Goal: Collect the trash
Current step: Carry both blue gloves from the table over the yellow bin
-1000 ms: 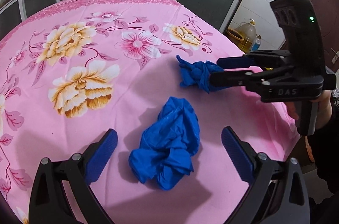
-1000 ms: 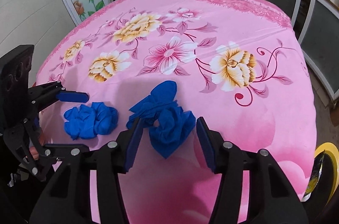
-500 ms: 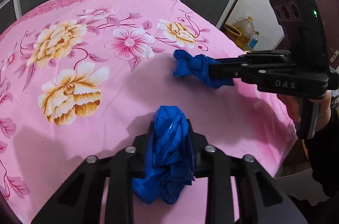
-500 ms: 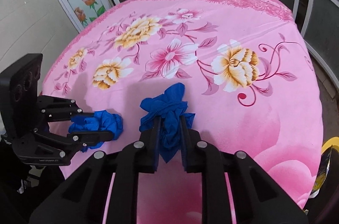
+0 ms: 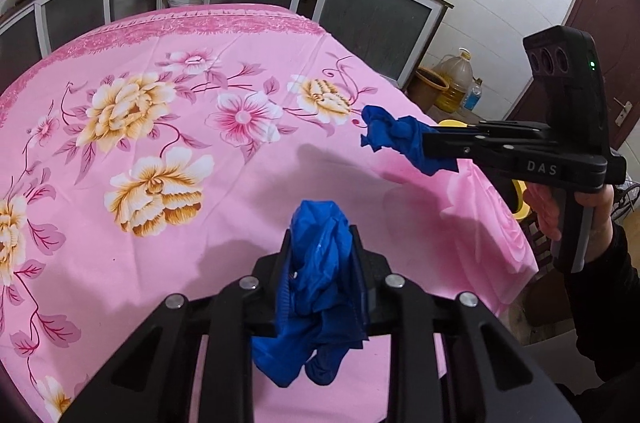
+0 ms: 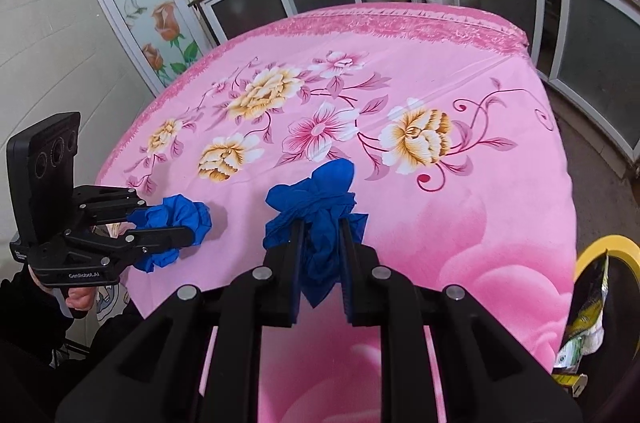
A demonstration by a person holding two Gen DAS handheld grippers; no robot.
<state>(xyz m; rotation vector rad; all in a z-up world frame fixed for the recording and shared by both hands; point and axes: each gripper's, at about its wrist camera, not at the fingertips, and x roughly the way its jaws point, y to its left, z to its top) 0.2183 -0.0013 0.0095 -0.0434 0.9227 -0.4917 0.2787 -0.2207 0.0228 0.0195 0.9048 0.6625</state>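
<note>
Blue crumpled gloves are clamped in both my grippers, one in the left gripper (image 5: 320, 263) and one in the right gripper (image 6: 320, 247), just above the near edge of the pink tablecloth (image 5: 168, 143), so next I think they go to the yellow bin (image 6: 600, 251) on the right.

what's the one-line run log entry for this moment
left gripper: shut on blue glove | right gripper: shut on second blue glove | both above pink tablecloth | bin: yellow rim at right
</note>
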